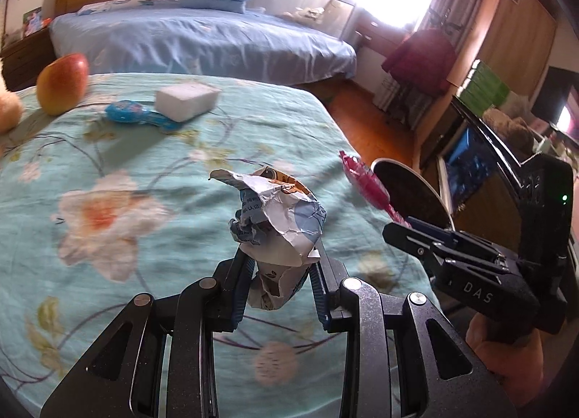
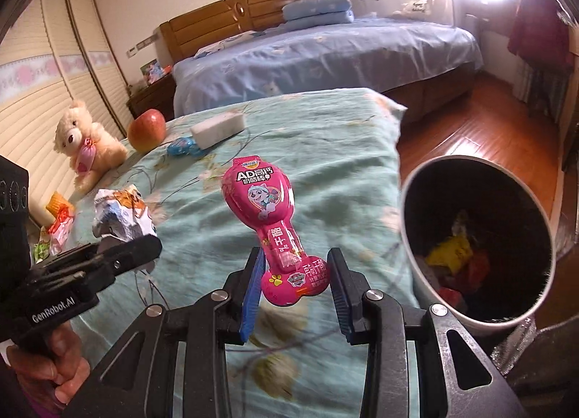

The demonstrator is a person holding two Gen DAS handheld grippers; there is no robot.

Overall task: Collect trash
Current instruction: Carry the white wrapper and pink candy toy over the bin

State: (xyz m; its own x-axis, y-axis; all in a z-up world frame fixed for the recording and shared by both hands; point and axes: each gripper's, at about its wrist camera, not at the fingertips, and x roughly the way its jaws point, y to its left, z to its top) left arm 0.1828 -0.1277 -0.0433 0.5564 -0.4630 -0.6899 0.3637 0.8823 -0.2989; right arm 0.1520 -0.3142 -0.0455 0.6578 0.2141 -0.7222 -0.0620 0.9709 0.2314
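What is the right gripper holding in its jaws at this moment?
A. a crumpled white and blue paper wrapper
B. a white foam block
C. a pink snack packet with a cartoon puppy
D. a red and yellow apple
C: in the right wrist view the right gripper has the pink snack packet between its jaws, next to the trash bin; the crumpled paper wrapper is in the left gripper.

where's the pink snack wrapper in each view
Left wrist: pink snack wrapper right of centre, seen edge-on, held in the right tool in front of the trash bin.
Right wrist: centre, upright, clamped at its lower end between the fingers.
Shared landmark: the red apple on the floral bedspread.
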